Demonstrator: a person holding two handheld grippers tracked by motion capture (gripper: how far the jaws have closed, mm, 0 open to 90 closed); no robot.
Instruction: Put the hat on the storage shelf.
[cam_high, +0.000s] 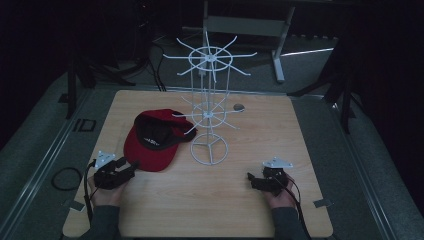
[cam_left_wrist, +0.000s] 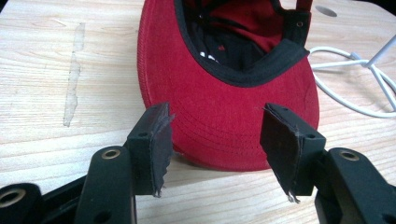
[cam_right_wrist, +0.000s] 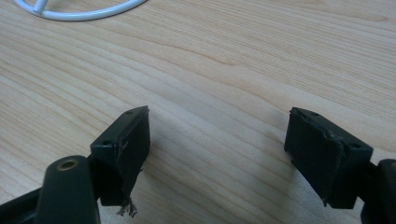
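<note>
A red cap (cam_high: 152, 140) with a black inner band lies upside down on the wooden table (cam_high: 250, 130), left of a white wire rack (cam_high: 209, 100). My left gripper (cam_high: 127, 167) is open at the cap's near edge. In the left gripper view the cap's red brim (cam_left_wrist: 224, 116) lies between and just beyond the jaws of the left gripper (cam_left_wrist: 217, 135), whose pads do not press on it. My right gripper (cam_high: 251, 179) stands open at the front right over bare wood. The right gripper (cam_right_wrist: 217, 140) has nothing between its fingers.
The rack's round wire base (cam_high: 209, 150) stands near the table's middle, and its rim (cam_right_wrist: 79, 11) lies beyond my right jaws. A small dark disc (cam_high: 239, 106) lies at the back. A black cable loop (cam_high: 66, 178) lies off the table's left side.
</note>
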